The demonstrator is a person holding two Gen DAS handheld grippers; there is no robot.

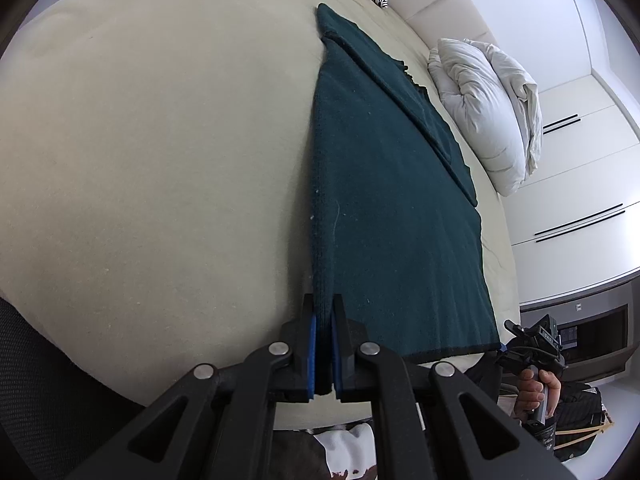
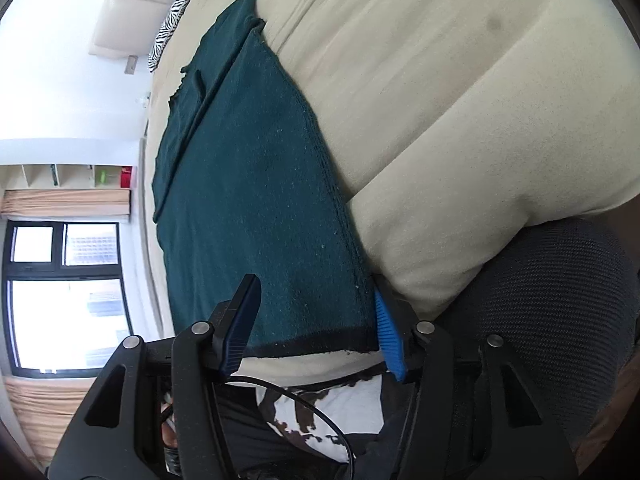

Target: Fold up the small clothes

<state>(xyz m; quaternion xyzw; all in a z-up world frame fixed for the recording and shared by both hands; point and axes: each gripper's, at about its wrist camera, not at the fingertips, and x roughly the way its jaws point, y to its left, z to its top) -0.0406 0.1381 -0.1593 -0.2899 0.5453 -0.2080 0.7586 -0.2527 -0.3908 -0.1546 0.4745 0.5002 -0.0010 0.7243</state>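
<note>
Currently a dark green garment (image 1: 392,208) lies flat on the cream bed (image 1: 160,160), folded lengthwise into a long strip that runs from the near edge of the mattress toward the headboard (image 1: 424,4). The left gripper (image 1: 324,320) is clamped tight on the garment's near corner, its blue pads (image 1: 313,356) pressing the knit edge between them. The right gripper (image 2: 316,320) stands partly open at the other near corner: the hem sits between its two fingers, one pad (image 2: 388,336) close against the cloth's side edge and the other finger (image 2: 240,320) raised over the fabric; whether either actually presses on it I cannot tell. In the left wrist view a hand (image 1: 538,392) grasps the handle of the right gripper, just off the bed's edge. A white duvet (image 1: 488,112) is bundled against the headboard, and a zebra-print cushion (image 2: 170,24) lies near the garment's far end. A black mesh chair (image 2: 552,320) stands beside the bed.
</note>
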